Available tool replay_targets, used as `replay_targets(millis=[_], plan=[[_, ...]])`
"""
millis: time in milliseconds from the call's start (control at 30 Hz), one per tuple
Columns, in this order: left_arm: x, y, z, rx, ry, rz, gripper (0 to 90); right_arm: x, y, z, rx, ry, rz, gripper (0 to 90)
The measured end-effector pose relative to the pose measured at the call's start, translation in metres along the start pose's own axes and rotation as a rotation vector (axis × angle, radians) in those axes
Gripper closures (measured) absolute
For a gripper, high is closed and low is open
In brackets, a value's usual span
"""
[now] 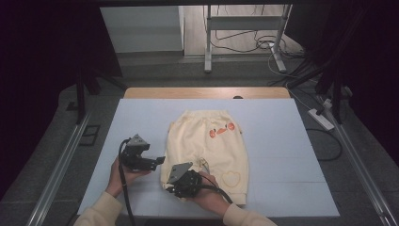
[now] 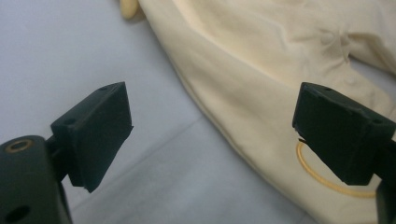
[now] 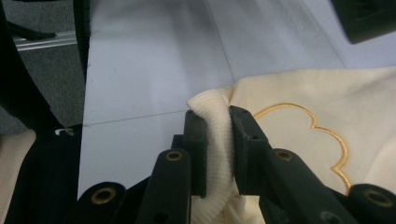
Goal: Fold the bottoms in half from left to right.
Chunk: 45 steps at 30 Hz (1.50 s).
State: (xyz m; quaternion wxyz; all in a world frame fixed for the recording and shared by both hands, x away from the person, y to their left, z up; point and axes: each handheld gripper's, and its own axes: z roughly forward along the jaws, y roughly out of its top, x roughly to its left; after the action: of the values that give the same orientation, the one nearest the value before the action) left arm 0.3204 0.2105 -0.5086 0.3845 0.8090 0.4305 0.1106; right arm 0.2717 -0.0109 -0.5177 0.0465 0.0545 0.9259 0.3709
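- right gripper [image 3: 219, 140] pinches the ribbed cuff [image 3: 215, 135] of the cream pants [image 1: 207, 146]; best keep that bite deep.
- left gripper [image 2: 215, 135] spread, should catch the neighbouring hem evenly.

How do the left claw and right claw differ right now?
The left claw stands wide open with nothing between its jaws; the right claw is shut on the ribbed cuff. The left hovers beside the cream pants; the right sits at their hem. Both are black, hand-held.

Cream baby trousers [image 1: 207, 150] lie flat, ribbed cuff [image 3: 215, 135] pinched upright.
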Motion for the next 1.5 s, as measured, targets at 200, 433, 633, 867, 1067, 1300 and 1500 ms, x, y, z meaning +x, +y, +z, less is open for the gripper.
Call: replay_targets(millis=[200,433,633,867,1067,1300,1500], plan=[[0.004,0.016,0.009,-0.012,-0.015,-0.004,13.1,-0.001,0.000,-0.003,-0.014,0.008,0.002,77.1],[0.011,0.028,0.019,-0.006,-0.027,-0.016,13.4,-0.002,0.000,-0.003,-0.008,0.010,0.003,77.0],[0.014,0.035,0.026,0.004,-0.027,-0.009,13.1,-0.002,0.000,-0.004,-0.016,0.011,0.005,77.1],[0.017,0.047,0.035,0.016,-0.027,-0.007,13.0,-0.002,-0.001,-0.004,-0.018,0.013,0.006,77.1],[0.021,0.055,0.042,0.022,-0.024,-0.006,13.1,-0.002,-0.001,-0.005,-0.012,0.015,0.004,77.0],[0.027,0.063,0.054,0.038,-0.010,0.000,13.5,-0.002,-0.001,-0.005,-0.014,0.016,0.008,77.1],[0.032,0.070,0.064,0.049,-0.001,0.001,13.7,-0.002,-0.001,-0.005,-0.015,0.017,0.009,77.1]])
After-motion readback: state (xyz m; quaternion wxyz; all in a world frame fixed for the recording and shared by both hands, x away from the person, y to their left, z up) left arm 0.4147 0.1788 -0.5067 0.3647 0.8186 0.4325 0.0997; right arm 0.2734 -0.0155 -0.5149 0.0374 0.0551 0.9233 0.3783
